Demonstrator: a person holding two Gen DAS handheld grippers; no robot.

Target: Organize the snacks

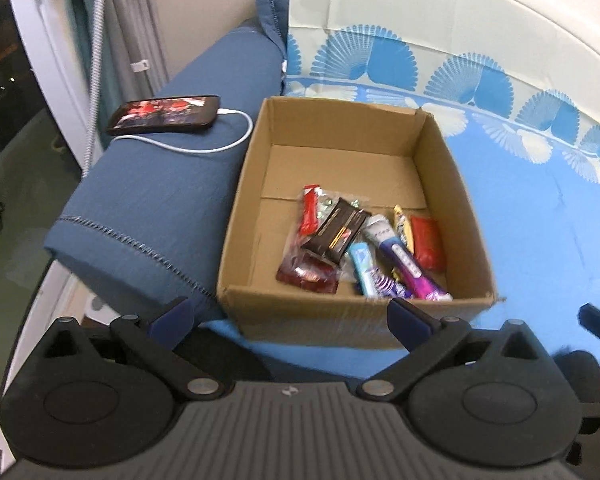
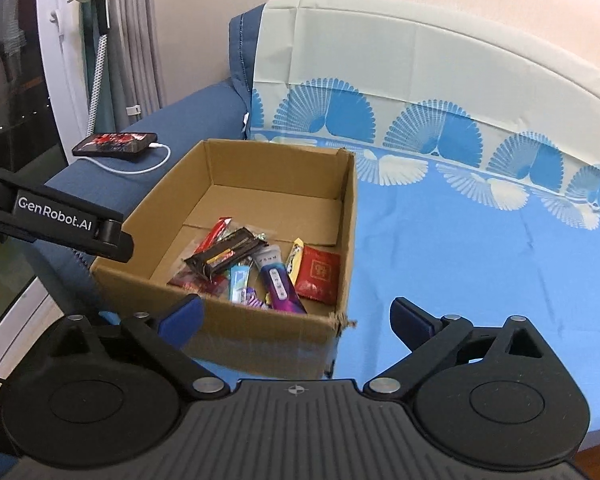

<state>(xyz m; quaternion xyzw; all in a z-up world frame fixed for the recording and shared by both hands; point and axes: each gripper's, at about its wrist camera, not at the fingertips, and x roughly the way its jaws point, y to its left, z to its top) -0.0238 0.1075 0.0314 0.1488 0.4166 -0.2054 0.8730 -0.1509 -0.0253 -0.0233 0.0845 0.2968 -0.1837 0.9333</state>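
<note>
An open cardboard box [image 1: 452, 184] sits on the blue sofa cover; it also shows in the right wrist view [image 2: 350, 216]. Inside lie several snacks: a dark brown bar [image 1: 336, 232] [image 2: 228, 254], a purple packet [image 1: 400, 258] [image 2: 278, 284], a red packet [image 1: 428, 242] [image 2: 320, 276], a red stick [image 1: 310, 214] [image 2: 216, 234] and a light blue bar [image 1: 362, 266] [image 2: 238, 282]. My left gripper [image 1: 290, 316] is open and empty, just short of the box's near wall. My right gripper [image 2: 296, 316] is open and empty, in front of the box's near right corner.
A phone [image 1: 164, 114] [image 2: 114, 146] with a white charging cable [image 1: 220, 144] lies on the dark blue armrest [image 1: 140, 208] left of the box. The patterned blue cover [image 2: 480, 248] spreads to the right. The left gripper's arm [image 2: 56, 220] shows at the left of the right wrist view.
</note>
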